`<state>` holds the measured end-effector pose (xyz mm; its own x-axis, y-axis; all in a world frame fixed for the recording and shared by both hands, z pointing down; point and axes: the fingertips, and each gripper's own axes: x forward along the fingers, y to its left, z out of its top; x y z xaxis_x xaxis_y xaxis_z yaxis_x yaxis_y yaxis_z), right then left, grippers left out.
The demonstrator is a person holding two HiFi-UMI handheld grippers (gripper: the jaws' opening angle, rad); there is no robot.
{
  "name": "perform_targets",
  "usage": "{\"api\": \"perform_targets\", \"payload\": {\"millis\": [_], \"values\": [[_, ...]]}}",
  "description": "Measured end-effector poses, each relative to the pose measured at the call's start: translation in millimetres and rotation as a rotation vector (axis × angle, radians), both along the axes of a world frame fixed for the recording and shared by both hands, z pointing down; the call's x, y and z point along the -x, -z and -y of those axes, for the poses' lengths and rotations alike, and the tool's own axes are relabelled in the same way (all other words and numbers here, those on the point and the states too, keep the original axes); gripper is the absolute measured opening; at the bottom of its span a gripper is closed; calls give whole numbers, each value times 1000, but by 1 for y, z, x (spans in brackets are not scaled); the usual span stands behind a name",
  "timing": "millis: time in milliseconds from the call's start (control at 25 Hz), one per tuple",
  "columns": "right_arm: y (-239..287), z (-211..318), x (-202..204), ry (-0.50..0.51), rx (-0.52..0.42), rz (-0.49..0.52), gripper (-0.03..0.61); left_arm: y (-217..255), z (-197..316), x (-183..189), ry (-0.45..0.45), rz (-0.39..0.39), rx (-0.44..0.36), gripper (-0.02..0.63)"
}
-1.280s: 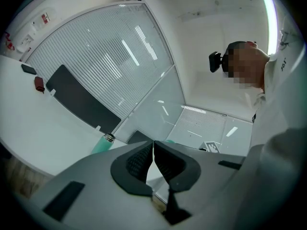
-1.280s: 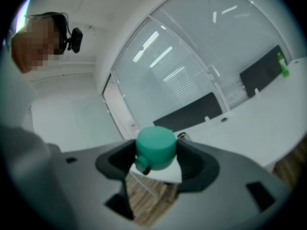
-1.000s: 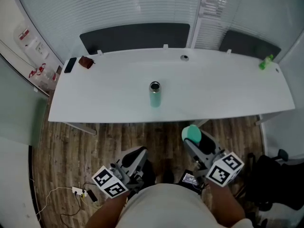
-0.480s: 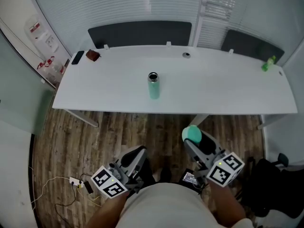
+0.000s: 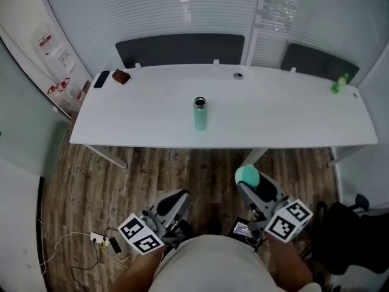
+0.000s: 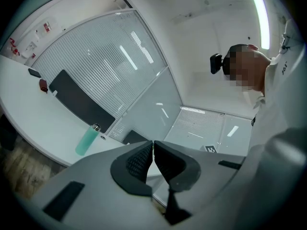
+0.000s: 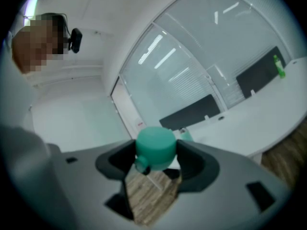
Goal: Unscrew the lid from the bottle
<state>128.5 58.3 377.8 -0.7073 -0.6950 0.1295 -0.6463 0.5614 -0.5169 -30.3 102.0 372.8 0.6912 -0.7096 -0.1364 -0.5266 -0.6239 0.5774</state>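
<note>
White table (image 5: 292, 120) carries the bottle (image 5: 200, 115) upright, mouth up (lid (image 7: 155, 147) clamped in right tool (image 7: 154, 159)); left tool (image 6: 153, 159) pinched together.

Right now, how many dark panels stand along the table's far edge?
2: one dark panel behind the table's left half, the other behind its right end; none looks hidden.

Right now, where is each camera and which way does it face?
Head view: on the head, faces down at table, open bottle; shows left gripper, right gripper, torso.
Left gripper view: on that gripper, faces table, ceiling; shows shut empty jaws, torso.
Right gripper view: on that gripper, faces the gripped lid; shows person's head.
Shared: the bottle, in head and left gripper views.
</note>
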Motion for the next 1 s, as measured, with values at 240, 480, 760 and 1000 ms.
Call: {"api": "perform_targets", "payload": {"millis": [240,480,760,1000], "values": [[-2,-10,30,-1,20,-2,279,-5,-7,27,-13,-8,32,25],[-8,-23,45,-10,36,-8,279,-7,-24,44,-20,-4,40,25],[-9,-34,69,3,40,-20,279,0,-43,64,-11,-13,19,25],[3,-35,78,-15,1,-24,279,-1,-45,73,-32,-18,18,25]]}}
